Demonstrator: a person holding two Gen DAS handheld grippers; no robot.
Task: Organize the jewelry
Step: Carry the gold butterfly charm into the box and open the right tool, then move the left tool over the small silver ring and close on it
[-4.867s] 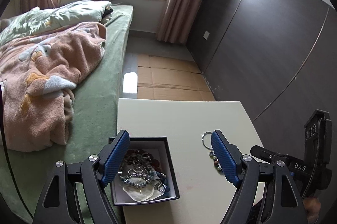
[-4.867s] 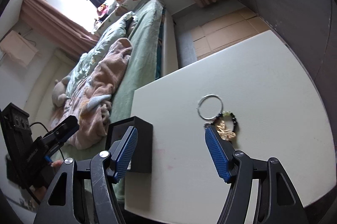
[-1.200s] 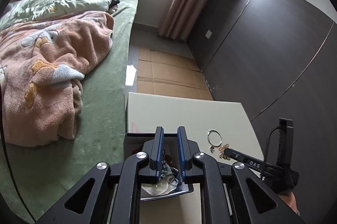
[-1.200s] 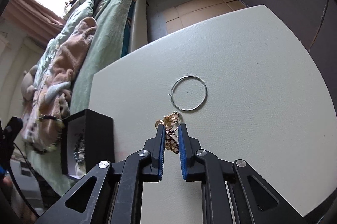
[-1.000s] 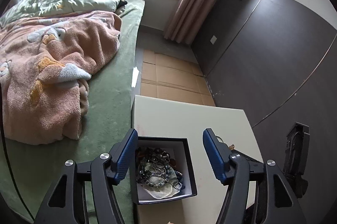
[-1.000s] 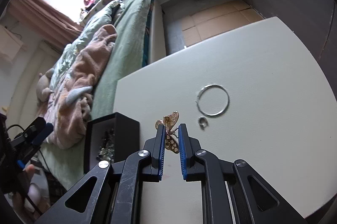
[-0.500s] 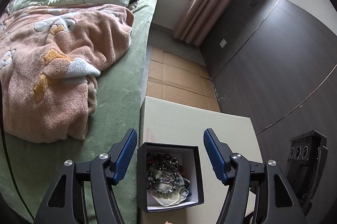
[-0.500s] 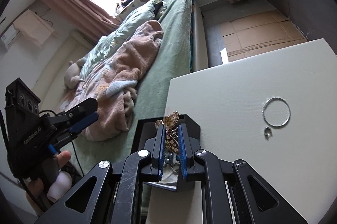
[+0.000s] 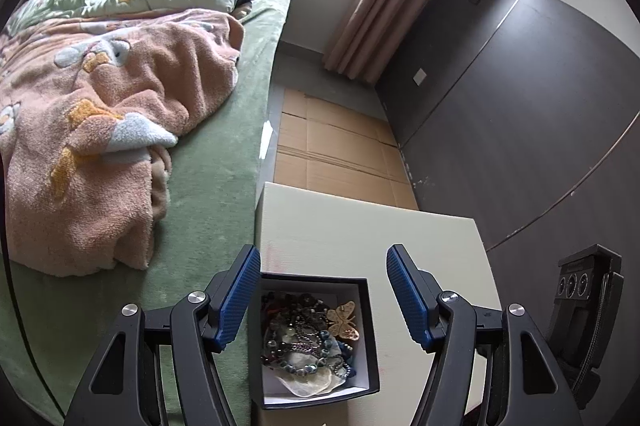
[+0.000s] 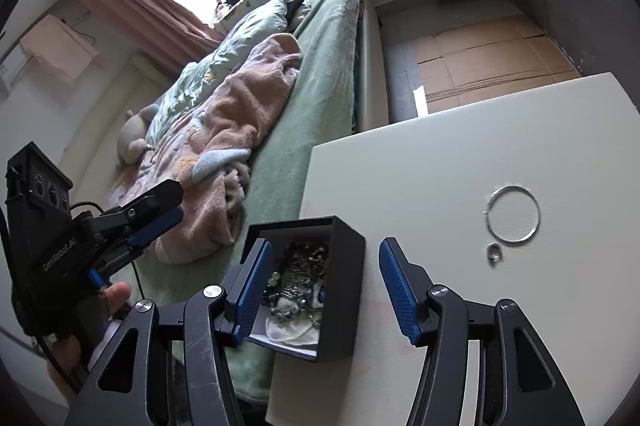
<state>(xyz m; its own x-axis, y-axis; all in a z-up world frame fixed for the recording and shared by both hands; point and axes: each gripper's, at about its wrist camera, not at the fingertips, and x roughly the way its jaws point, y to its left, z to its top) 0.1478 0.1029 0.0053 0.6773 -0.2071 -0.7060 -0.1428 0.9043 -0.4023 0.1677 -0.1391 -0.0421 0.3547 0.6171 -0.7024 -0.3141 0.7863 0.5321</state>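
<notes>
A black jewelry box (image 9: 370, 338) stands at the near left corner of the white table (image 9: 360, 234); it holds a pile of beaded jewelry (image 9: 298, 338) with a gold butterfly brooch (image 9: 344, 320) on top. My left gripper (image 9: 322, 300) is open and empty above the box. In the right wrist view my right gripper (image 10: 324, 284) is open and empty over the box (image 10: 348, 290). A silver hoop (image 10: 513, 214) and a small ring (image 10: 493, 251) lie on the table (image 10: 420, 186) to the right.
A green bed (image 9: 216, 162) with a pink blanket (image 9: 100, 114) runs along the table's left side. Cardboard sheets (image 9: 332, 150) cover the floor beyond. A dark panelled wall (image 9: 520, 106) stands at the right. The left gripper's body and hand (image 10: 60, 266) show at the left.
My right gripper has opened and the gold butterfly brooch now lies in the box. My left gripper stays open above the box.
</notes>
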